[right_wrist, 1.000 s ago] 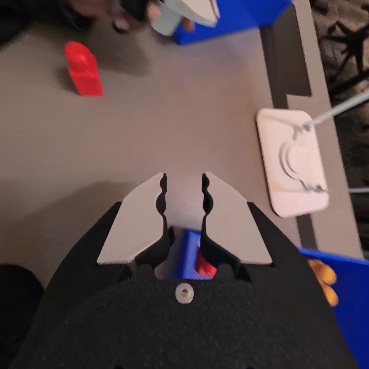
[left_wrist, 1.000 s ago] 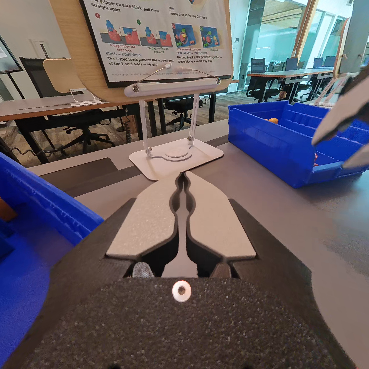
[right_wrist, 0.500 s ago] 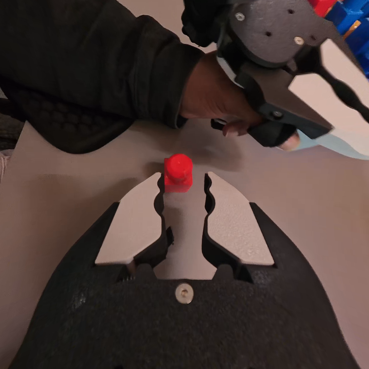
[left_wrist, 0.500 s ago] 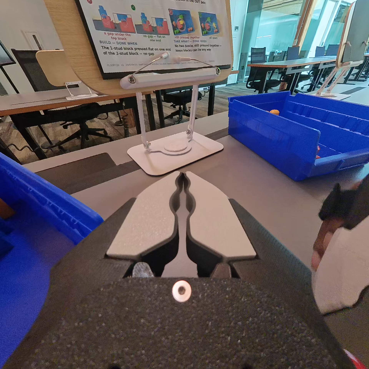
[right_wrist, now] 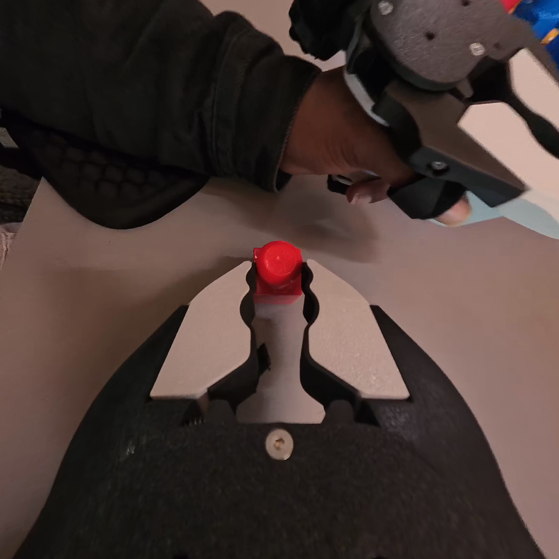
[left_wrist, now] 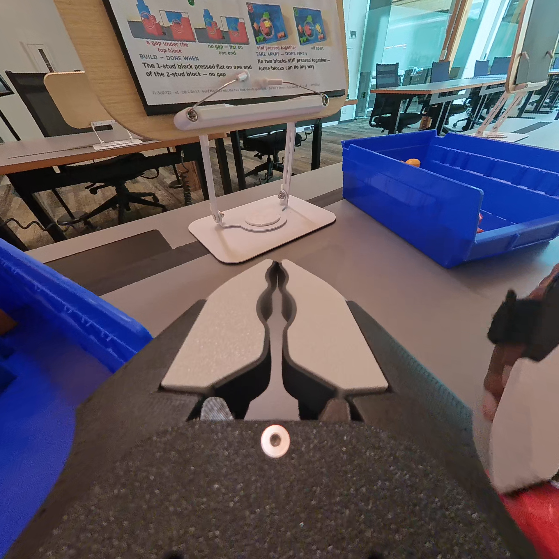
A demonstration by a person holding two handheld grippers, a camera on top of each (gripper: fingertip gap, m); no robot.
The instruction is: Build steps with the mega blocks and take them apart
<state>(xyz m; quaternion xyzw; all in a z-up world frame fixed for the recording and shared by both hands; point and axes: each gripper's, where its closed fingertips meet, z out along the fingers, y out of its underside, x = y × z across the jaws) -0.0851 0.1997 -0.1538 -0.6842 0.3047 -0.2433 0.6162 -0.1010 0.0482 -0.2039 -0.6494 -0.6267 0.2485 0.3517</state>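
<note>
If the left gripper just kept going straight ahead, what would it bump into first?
Probably the white stand's base: it sits straight ahead of the shut left gripper, with only bare table between. Depth is hard to judge; held higher, it might pass over the base.

A grey table is seen. A white stand base is set on it at the far side. A blue bin is placed far right, another blue bin near left. A red block is stood upright on it.

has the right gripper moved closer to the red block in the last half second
Yes. The right gripper has advanced; the red block, earlier just beyond the fingers, now sits between them.
</note>
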